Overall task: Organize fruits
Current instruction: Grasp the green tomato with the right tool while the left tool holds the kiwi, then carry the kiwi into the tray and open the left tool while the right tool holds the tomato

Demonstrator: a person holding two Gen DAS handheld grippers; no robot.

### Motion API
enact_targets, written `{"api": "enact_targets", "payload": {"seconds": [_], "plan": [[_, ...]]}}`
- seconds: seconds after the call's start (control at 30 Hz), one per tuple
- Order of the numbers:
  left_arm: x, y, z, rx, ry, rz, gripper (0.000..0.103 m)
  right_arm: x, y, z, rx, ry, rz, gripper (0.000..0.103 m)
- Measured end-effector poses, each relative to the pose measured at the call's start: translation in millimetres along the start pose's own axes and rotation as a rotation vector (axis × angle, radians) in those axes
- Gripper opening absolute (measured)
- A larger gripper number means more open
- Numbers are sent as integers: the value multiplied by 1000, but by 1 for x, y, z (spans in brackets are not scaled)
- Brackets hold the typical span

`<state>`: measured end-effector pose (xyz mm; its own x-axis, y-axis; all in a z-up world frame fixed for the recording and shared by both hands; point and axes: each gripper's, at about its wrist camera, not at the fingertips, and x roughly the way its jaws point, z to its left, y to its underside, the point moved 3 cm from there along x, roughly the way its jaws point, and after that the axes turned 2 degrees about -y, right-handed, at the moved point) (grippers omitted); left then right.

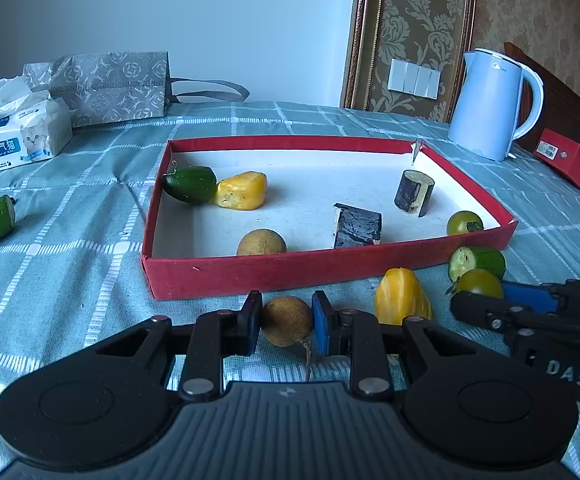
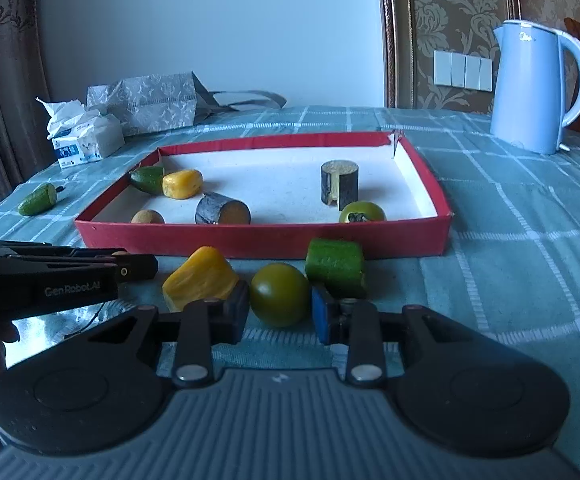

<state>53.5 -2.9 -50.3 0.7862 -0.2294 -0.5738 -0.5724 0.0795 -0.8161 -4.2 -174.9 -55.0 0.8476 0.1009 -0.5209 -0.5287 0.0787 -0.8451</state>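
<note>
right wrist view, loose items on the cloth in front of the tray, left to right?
Yellow piece → green tomato, between the right gripper fingers → green cucumber chunk.

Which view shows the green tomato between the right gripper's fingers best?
The right wrist view: the green tomato sits large and whole between the right gripper fingers, which flank it with small gaps. In the left wrist view the same tomato is small, far right, partly hidden behind that gripper.
</note>
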Motion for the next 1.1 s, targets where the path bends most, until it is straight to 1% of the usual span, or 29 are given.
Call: {"api": "enact_targets", "payload": {"seconds": [0.13,0.27,0.33,0.4,0.47,0.57,0.8,0.87,0.93,1.1], "plan": [[0,0,0,0,-1,0,26,-12,-1,-5,8,0,-62,31],[0,0,-1,8,-6,-2,26,-23,-9,-20,66,25,-140,31],[0,0,-1,11,-7,-2,26,-28,-15,-30,81,67,-187,31],[0,0,-1,15,-9,-3,26,-27,-20,-39,83,115,-214,31],[-1,1,-2,17,-10,-4,26,-24,-20,-50,119,133,-221,31],[-1,1,-3,23,-12,-6,26,-19,-16,-61,164,141,-206,31],[-1,2,-7,51,-35,-10,26,-26,-13,-53,106,166,-255,31],[-2,0,-8,45,-20,-4,26,-28,-14,-50,93,166,-265,31],[-6,-5,-8,36,3,-2,26,-30,-14,-49,85,170,-276,31],[-18,-39,-15,62,34,-70,26,-32,-14,-49,87,165,-274,31]]}}
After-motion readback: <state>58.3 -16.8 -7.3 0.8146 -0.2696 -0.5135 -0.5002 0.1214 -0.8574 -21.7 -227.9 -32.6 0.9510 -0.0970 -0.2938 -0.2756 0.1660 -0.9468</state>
